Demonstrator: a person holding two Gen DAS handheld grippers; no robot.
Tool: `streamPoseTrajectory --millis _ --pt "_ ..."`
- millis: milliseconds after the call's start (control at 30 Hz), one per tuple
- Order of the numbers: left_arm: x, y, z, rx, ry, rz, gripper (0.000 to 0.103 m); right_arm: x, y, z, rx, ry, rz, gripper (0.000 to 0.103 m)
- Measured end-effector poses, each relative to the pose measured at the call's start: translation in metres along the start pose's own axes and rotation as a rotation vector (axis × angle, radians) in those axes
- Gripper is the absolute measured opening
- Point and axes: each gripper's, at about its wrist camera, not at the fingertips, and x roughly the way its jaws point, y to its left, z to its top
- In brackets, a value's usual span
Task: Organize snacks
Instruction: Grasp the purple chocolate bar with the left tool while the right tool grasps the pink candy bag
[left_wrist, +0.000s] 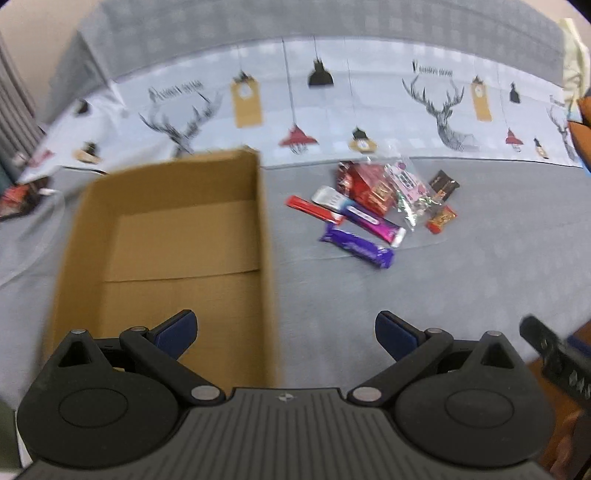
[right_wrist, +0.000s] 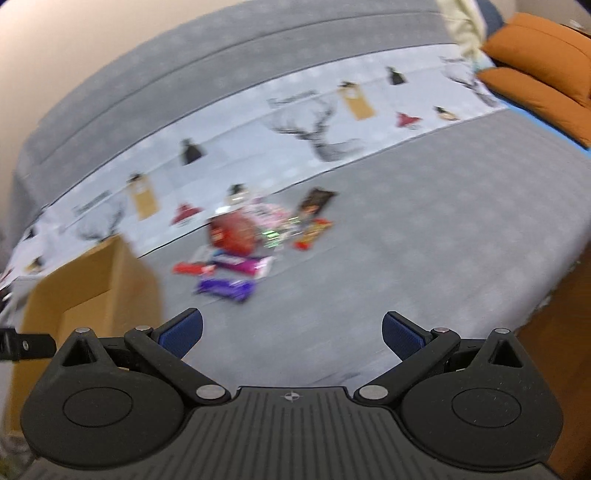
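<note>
A pile of snacks lies on the grey cloth: a purple bar (left_wrist: 356, 249), a purple-and-white bar (left_wrist: 375, 221), a red stick (left_wrist: 314, 209), a red pouch (left_wrist: 365, 186), a clear candy bag (left_wrist: 406, 192) and a small orange pack (left_wrist: 441, 219). An open, empty cardboard box (left_wrist: 177, 236) stands left of them. My left gripper (left_wrist: 286, 334) is open and empty, above the box's right wall. My right gripper (right_wrist: 291, 334) is open and empty, short of the purple bar (right_wrist: 225, 288). The box (right_wrist: 92, 280) shows at the left in the blurred right wrist view.
A pale band of cloth printed with deer and tags (left_wrist: 332, 103) runs behind the snacks. Orange cushions (right_wrist: 543, 62) lie at the far right. The table's edge (right_wrist: 561, 280) drops off at the right. The other gripper's black body (left_wrist: 557, 354) shows at the lower right.
</note>
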Motion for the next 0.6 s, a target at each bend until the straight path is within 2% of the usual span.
streamPoseTrajectory --millis 133,267,367,600 --pt "0.064 -0.029 0.035 -0.08 0.102 -0.035 0.103 0.039 -0.024 0.02 -0.006 -0.018 -0.029 0.103" --pt "0.14 -0.049 0.064 -0.157 0.191 -0.022 0.103 0.091 -0.036 0.044 -0.125 -0.05 -0.004 0.103" --pt "0.186 -0.054 0.078 -0.201 0.247 0.025 0.103 0.141 -0.034 0.067 -0.228 -0.044 0.054 0.103" --pt "0.255 -0.058 0.084 -0.243 0.338 0.023 0.103 0.244 0.003 0.107 -0.407 0.031 0.193 0.103"
